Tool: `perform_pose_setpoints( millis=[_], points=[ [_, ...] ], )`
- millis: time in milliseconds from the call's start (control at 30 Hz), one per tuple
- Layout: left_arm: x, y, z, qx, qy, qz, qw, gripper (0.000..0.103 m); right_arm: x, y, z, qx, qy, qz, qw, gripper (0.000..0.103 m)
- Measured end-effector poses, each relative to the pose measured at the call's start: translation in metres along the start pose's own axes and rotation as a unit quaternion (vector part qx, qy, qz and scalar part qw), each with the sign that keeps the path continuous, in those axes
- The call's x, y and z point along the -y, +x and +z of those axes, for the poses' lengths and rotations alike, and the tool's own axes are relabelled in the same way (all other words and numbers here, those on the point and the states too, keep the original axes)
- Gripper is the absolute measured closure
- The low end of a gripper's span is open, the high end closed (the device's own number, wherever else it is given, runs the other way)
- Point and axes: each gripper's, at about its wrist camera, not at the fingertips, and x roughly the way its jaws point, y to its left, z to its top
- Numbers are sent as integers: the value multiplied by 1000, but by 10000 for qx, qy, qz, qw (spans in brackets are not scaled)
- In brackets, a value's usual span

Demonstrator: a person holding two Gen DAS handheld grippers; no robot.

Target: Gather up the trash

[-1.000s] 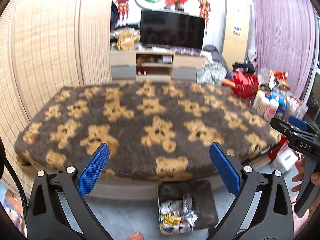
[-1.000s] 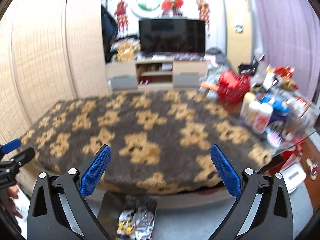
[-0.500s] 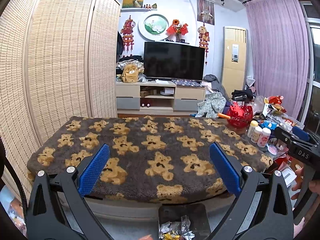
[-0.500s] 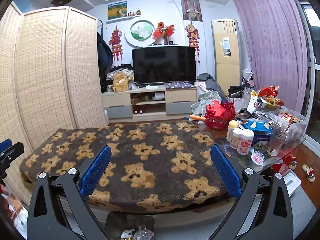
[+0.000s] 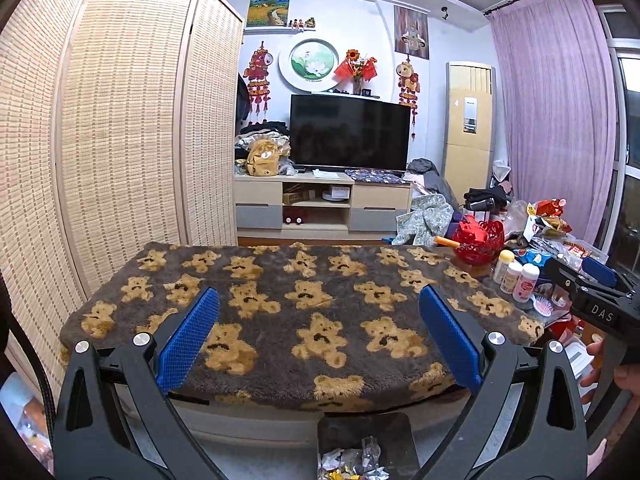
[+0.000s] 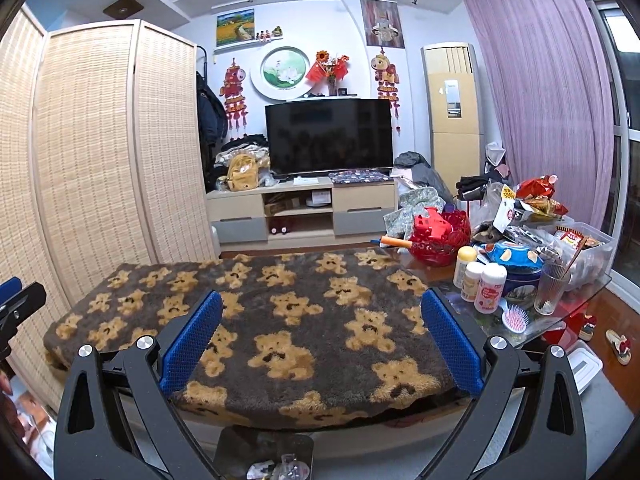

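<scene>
A dark bin [image 5: 392, 426] stands on the floor just below the near edge of the table, with crumpled silver and yellow wrappers [image 5: 352, 466] inside. The right wrist view shows the same bin [image 6: 240, 446] and wrappers [image 6: 276, 470] at its bottom edge. My left gripper [image 5: 318, 338] is open and empty, held above the bear-print blanket [image 5: 304, 300]. My right gripper [image 6: 320, 342] is open and empty too, over the blanket [image 6: 280, 320]. I see the right gripper [image 5: 598, 298] at the right edge of the left wrist view, held by a hand [image 5: 624, 380].
Bottles [image 6: 482, 280], a cookie tin [image 6: 516, 270], a glass [image 6: 552, 288], a hairbrush [image 6: 514, 318], a red basket [image 6: 440, 232] and snack bags [image 6: 538, 196] crowd the glass table end at right. A woven folding screen [image 5: 100, 152] stands left, a TV stand [image 5: 320, 204] behind.
Both grippers have tilted up and pulled back: the bin and wrappers slid down to the bottom edge, and the far wall and TV came into view. Both stay open.
</scene>
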Motion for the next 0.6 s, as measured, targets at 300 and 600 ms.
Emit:
perform_pose_setpoints(
  millis=[300,600],
  points=[
    [2,-3,1,-61,-40,-30,10000,8,-4,-5,0,21,5,53,10000,3],
    [5,-8,5,-22,-37,-44,10000,8,-3,-6,1,35,13,60,10000,3]
  ],
)
